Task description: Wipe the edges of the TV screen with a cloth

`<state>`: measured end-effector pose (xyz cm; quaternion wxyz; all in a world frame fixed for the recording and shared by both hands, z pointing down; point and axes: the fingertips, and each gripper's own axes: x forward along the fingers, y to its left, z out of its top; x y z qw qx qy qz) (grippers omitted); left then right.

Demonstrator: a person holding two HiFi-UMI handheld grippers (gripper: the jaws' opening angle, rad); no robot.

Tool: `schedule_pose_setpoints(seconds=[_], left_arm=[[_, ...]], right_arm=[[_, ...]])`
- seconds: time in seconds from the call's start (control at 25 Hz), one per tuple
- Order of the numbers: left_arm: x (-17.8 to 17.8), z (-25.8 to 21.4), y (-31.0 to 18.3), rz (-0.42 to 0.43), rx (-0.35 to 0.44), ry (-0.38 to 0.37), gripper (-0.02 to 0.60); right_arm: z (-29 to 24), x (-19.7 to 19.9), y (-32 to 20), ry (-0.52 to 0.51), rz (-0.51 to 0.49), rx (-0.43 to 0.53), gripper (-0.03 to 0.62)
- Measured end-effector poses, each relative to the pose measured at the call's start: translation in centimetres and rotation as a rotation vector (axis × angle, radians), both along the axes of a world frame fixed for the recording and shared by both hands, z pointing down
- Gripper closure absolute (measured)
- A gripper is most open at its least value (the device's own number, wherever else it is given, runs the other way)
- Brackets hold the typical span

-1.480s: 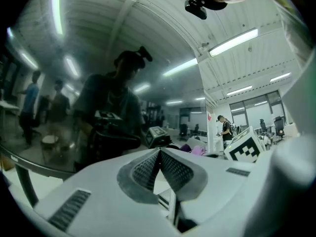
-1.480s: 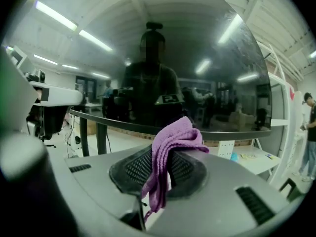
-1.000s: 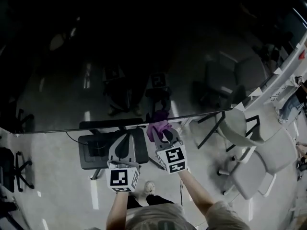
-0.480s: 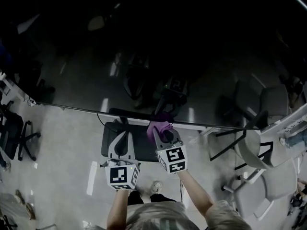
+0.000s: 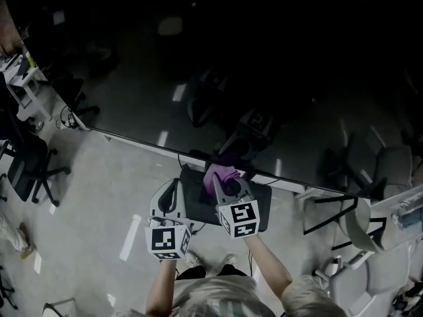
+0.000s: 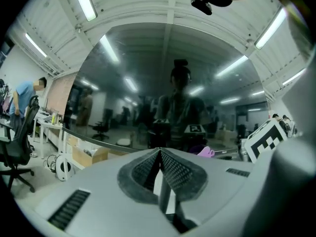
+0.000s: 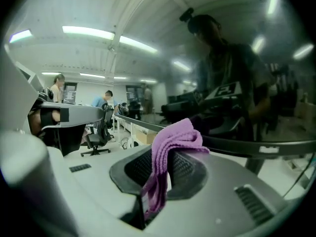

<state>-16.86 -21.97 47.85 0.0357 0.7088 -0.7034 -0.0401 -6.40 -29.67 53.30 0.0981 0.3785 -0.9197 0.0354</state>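
Two tongs point up at the TV screen [image 5: 264,78] from below its lower edge, side by side. We see the purple cloth [image 5: 220,174] in the right tongs [image 5: 225,182]. Their jaws are closed on a fold of it, so that it bunches over the tips and hangs down between them. The bunched end lies right at the screen's lower edge, near the middle of that edge; we cannot tell whether it presses on the bezel. The left tongs [image 5: 173,187] sit just beside the right ones, their tips short of that edge, jaws drawn together with nothing between them. Both stand over the dark stand [image 5: 261,211] beneath the screen. Our left forearm [image 5: 162,286] rises nearly straight from the head view's bottom edge; our right forearm [image 5: 268,269] slants in from the lower right.
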Motion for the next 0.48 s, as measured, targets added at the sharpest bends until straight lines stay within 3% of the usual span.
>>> schedule_pose_setpoints(seconds=[0.08, 0.12, 0.36, 0.48], left_arm=[[-5.4, 0.1, 0.6, -0.025, -0.002, 0.0, 0.566], [-6.5, 0.2, 0.8, -0.04, -0.004, -0.001, 0.566], [-6.9, 1.1, 1.8, -0.156, -0.017, -0.012, 0.566], [-13.9, 1.3, 2.3, -0.219, -0.022, 0.001, 0.566]], right_arm=[[-0.2, -5.6, 0.1, -0.001, -0.014, 0.005, 0.531], [-0.3, -6.6, 0.0, -0.006, -0.021, 0.005, 0.531], [0.1, -8.0, -0.2, -0.039, -0.113, 0.008, 0.53], [0.0, -16.0, -0.1, -0.041, -0.174, 0.01, 0.531]])
